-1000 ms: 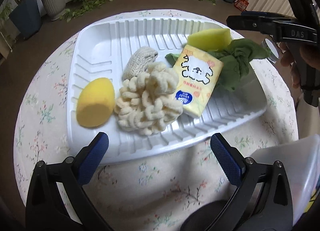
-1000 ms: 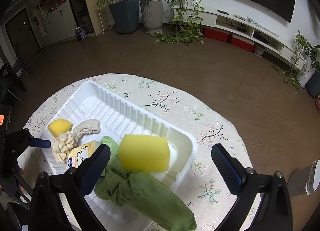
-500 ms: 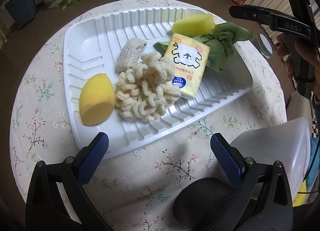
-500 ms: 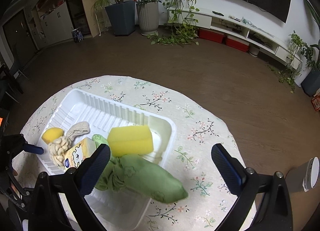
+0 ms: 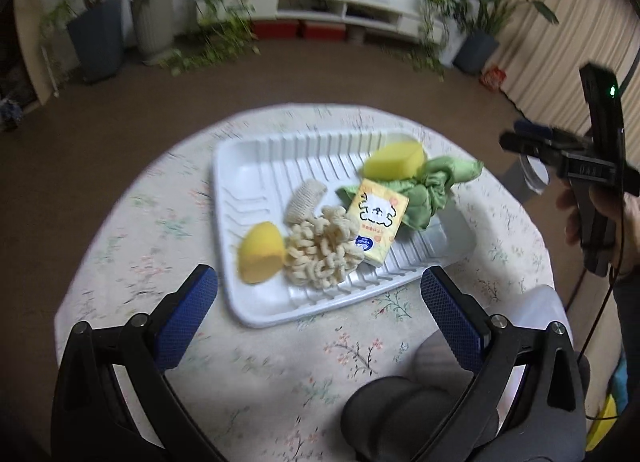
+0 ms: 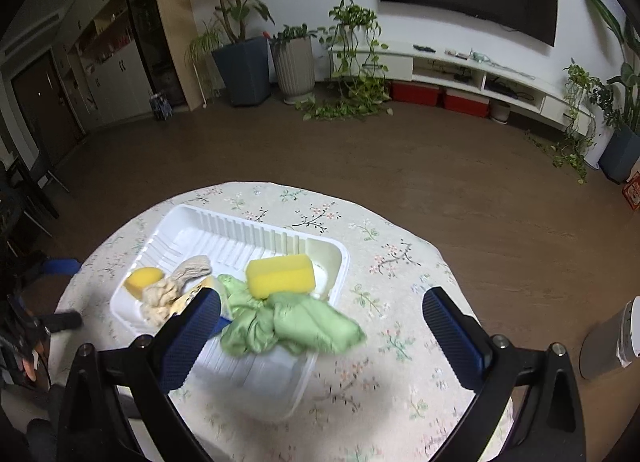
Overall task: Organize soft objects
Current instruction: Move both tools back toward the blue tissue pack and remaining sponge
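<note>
A white ribbed tray [image 5: 260,166] [image 6: 188,222] on the round floral table holds a yellow egg-shaped sponge [image 5: 260,252] [image 6: 142,280], a cream noodle-like mop head [image 5: 322,258] [image 6: 160,298], a knitted beige piece [image 5: 305,200] [image 6: 194,266], a tissue pack [image 5: 378,222], a yellow block sponge [image 5: 394,160] [image 6: 280,275] and a green cloth [image 5: 436,186] [image 6: 292,326] hanging over the rim. My left gripper [image 5: 316,314] is open and empty, above the table short of the tray. My right gripper [image 6: 320,336] is open and empty, above the green cloth.
A white lidded container [image 5: 536,310] and a dark grey object [image 5: 404,410] sit at the table's near right edge. A small white bin [image 6: 612,338] stands on the floor right of the table. Potted plants and a TV shelf line the far wall.
Both grippers have pulled back and up from the tray, so it looks smaller and farther. The left wrist view has tilted up to show the room. The objects have not moved.
</note>
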The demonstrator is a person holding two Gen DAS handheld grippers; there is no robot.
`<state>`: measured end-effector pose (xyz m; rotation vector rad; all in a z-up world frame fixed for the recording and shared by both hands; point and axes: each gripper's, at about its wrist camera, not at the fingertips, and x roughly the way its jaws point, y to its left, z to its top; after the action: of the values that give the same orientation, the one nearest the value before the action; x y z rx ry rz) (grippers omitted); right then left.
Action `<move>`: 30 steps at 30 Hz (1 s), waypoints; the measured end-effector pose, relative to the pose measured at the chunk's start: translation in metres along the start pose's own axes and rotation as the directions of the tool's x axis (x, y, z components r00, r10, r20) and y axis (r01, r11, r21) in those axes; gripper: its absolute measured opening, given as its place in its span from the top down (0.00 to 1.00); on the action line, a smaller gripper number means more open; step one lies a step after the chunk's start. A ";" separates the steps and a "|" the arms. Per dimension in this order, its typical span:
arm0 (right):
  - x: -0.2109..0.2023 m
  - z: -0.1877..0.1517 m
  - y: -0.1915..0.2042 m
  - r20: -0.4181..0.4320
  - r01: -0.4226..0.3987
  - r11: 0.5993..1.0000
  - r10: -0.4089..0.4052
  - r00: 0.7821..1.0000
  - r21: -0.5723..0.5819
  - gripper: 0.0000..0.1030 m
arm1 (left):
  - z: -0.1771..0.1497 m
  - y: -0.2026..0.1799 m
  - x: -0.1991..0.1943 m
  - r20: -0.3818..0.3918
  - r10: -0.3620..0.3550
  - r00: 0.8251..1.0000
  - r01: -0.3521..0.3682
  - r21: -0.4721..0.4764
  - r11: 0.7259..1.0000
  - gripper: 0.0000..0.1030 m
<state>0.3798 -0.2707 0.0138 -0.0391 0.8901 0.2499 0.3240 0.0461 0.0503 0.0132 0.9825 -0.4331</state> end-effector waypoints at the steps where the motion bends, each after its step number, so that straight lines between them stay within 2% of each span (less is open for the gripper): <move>1: -0.007 -0.003 0.000 0.010 0.000 1.000 0.000 1.000 0.002 0.00 | -0.005 0.001 -0.010 0.020 0.012 1.000 -0.012 -0.002 1.000 0.00; 6: -0.054 -0.028 -0.004 0.074 -0.007 0.999 0.004 0.997 0.033 0.00 | -0.044 0.000 -0.071 0.138 0.085 0.987 -0.087 0.006 0.996 0.00; 11: -0.104 -0.077 -0.002 0.134 -0.022 0.998 0.015 0.991 0.057 0.00 | -0.101 -0.002 -0.113 0.228 0.128 0.965 -0.124 -0.033 0.992 0.00; 15: -0.130 -0.128 0.012 0.146 -0.019 0.998 0.011 0.989 0.057 0.00 | -0.155 -0.013 -0.129 0.234 0.157 0.959 -0.145 -0.069 0.987 0.00; 21: -0.153 -0.201 0.050 0.140 -0.047 0.997 0.039 0.989 0.054 0.00 | -0.218 -0.039 -0.133 0.217 0.189 0.958 -0.174 -0.087 0.981 0.00; 28: -0.163 -0.265 0.115 0.121 -0.063 0.998 0.063 0.991 -0.001 0.00 | -0.261 -0.069 -0.128 0.203 0.213 0.956 -0.195 -0.102 0.975 0.00; 30: -0.161 -0.279 0.132 0.123 -0.046 0.999 0.049 0.991 -0.022 0.00 | -0.271 -0.073 -0.122 0.195 0.226 0.955 -0.208 -0.108 0.972 0.00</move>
<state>0.0391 -0.2130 -0.0281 -0.0198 0.7661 0.3022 0.0222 0.0768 0.0096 -0.0021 0.7844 -0.1844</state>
